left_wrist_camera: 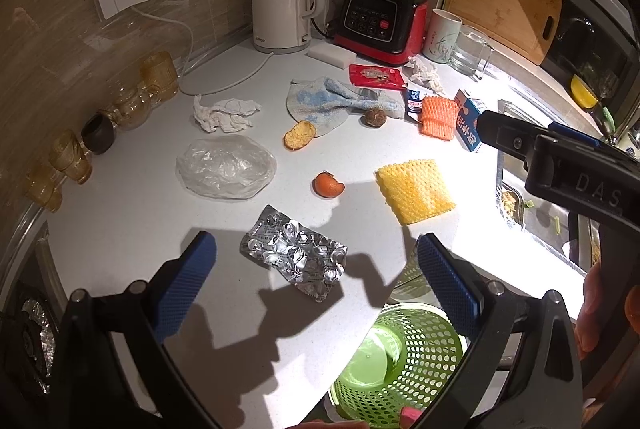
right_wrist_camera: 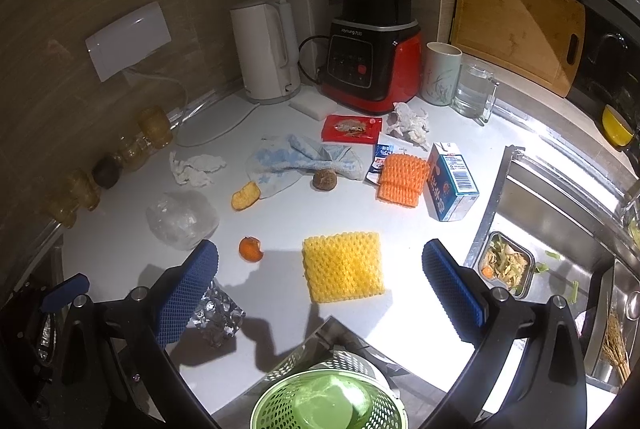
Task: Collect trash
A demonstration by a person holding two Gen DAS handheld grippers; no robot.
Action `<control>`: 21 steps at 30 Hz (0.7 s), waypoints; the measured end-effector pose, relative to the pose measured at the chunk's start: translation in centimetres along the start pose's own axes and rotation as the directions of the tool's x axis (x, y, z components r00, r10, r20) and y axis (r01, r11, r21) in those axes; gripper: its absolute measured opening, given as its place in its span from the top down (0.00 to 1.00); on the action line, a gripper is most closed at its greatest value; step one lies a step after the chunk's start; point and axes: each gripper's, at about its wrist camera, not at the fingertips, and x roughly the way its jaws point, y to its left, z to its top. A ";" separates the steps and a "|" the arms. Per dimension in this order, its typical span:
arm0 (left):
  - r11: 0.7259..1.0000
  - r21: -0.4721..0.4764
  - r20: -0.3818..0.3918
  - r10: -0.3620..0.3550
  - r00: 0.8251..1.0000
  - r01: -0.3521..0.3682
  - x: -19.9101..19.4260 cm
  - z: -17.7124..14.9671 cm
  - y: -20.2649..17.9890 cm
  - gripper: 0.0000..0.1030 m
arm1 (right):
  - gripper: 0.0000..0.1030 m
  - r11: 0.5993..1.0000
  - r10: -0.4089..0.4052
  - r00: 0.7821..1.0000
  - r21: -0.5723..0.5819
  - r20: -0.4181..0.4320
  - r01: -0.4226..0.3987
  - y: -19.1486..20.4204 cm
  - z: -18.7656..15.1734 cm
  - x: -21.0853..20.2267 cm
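Both sets of fingers wide and empty, left gripper (left_wrist_camera: 316, 271) over foil blister pack (left_wrist_camera: 296, 261) flat on table (left_wrist_camera: 128, 229), green basket (left_wrist_camera: 396, 361) below edge; risk judged: thin foil slipping from pads, or skidding off past basket.

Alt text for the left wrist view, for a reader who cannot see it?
Open left tongs hover over a crumpled foil blister pack on a littered white counter. Beyond lie a yellow foam net, orange peel and plastic bag; a green basket sits below.
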 end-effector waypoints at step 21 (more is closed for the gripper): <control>0.937 -0.340 -0.147 0.031 0.989 -0.081 8.0 -5.7 4.2 0.06 | 0.02 0.998 0.065 0.984 0.014 -0.166 -0.063 -5.6 -5.3 10.8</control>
